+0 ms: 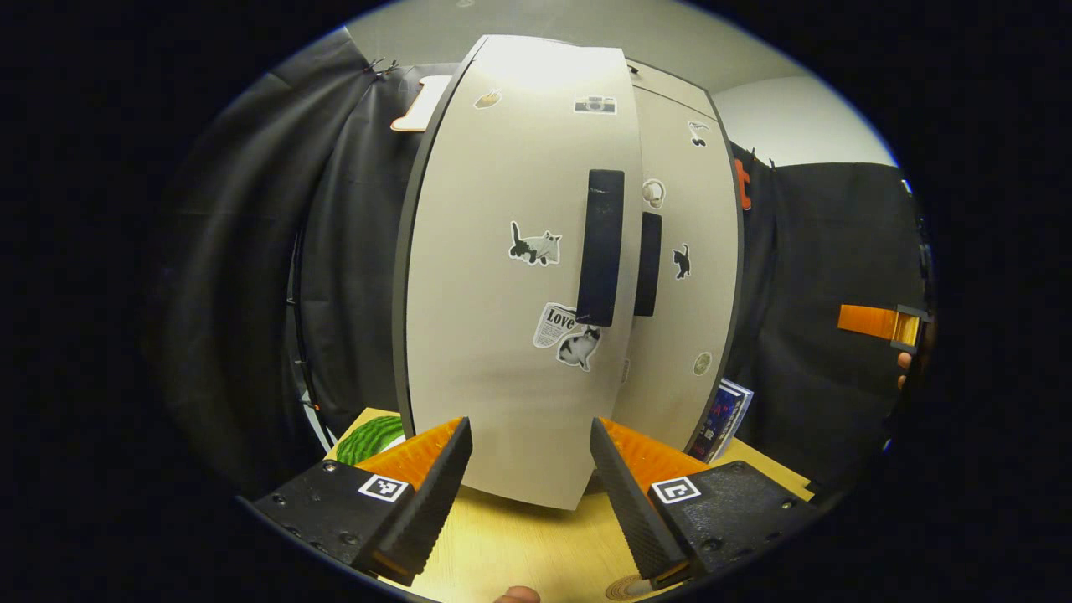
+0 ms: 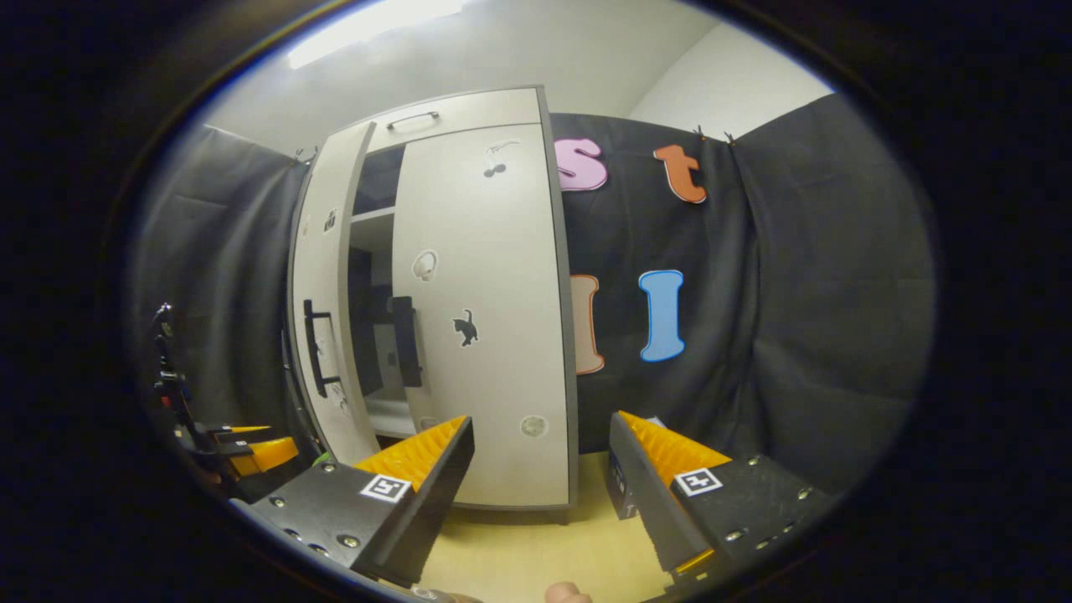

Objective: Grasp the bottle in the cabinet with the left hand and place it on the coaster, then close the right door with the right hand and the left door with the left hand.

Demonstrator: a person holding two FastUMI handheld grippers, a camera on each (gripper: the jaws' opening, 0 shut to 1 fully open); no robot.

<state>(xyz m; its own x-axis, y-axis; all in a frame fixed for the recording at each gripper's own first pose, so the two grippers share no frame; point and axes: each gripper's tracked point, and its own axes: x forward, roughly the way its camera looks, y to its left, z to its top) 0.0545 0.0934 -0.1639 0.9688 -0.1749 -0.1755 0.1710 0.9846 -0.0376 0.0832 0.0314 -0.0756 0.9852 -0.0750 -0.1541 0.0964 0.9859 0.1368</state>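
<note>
The pale cabinet stands on the wooden table. Its left door [image 1: 502, 276] is ajar and swung toward me, with a black bar handle [image 1: 600, 247]. The right door [image 1: 682, 276] lies flat against the cabinet. My left gripper [image 1: 530, 431] is open, just in front of the left door's lower edge, holding nothing. A round tan disc [image 1: 626, 589], possibly the coaster, peeks out at the bottom edge. In the right gripper view the right door [image 2: 481, 335] is closed and the left door [image 2: 322, 335] stands out at an angle. My right gripper [image 2: 542, 423] is open and empty, low before the right door.
A green striped mat [image 1: 373, 435] lies at the cabinet's left foot. A dark book [image 1: 722, 419] leans at its right foot, also seen as a book [image 2: 615, 477] between my right fingers. The left gripper [image 2: 251, 448] shows low left; the right gripper [image 1: 888, 325] shows far right.
</note>
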